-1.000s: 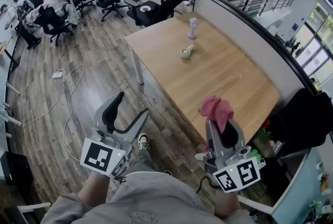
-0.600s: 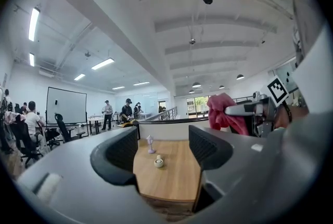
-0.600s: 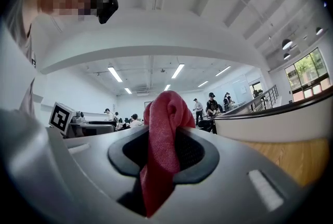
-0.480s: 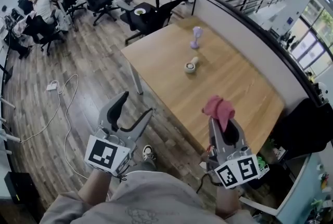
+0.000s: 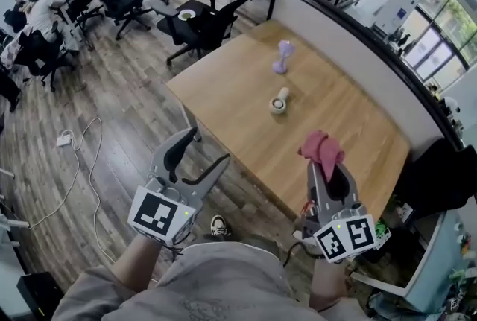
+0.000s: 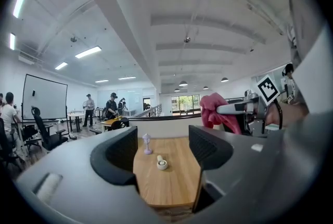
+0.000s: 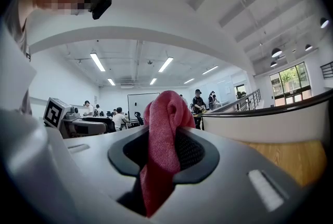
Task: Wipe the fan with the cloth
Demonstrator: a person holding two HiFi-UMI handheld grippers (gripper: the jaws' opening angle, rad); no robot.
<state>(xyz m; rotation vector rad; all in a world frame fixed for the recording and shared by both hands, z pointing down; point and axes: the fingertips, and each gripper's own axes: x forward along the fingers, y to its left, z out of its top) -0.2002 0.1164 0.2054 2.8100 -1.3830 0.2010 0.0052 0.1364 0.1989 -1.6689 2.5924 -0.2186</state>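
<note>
left gripper [image 5: 208, 149] is empty, jaws spread wide, and hangs over the wood floor [image 5: 112, 111] just off the table's near long edge. right gripper [image 5: 329, 167] has its jaws pinched on the pink cloth [image 5: 321, 150]. The cloth bunches above the tips and a tail hangs down between them (clearest in the right gripper view). Its tips sit over the table [image 5: 350, 133], just inside the near edge toward the right-hand end. The fan [image 5: 282, 56], small and lilac, stands upright near the table's far-left corner, well apart from both grippers and close to the low partition wall [image 5: 350, 36] along the far side. Between the fan and the cloth sits one small white round item [image 5: 279, 103], maybe a tape roll, can't tell at this size. Open wood lies on both sides of it. office chairs [image 5: 201, 21] crowd the table's left short end. A white cable [image 5: 88, 156] lies on the floor left of the left gripper, and a dark bulky shape [image 5: 440, 170] butts the table's right end.
</note>
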